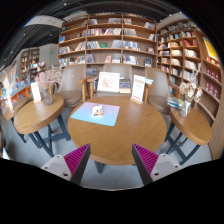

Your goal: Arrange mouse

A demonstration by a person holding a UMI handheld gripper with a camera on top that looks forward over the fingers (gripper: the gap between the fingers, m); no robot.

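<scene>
Above round table [120,140], gripper [111,160] level, fingers apart; mouse [97,111] beyond.

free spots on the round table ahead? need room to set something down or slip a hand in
The round table is bare wood on the near half, between the blue mat and the open gripper, and on its right side. The mat holds a small object, likely the mouse. The far edge is crowded with upright sign cards.

From my claw I can read nothing: the sign boards [138,90] on the round table [120,135] are too small.
</scene>
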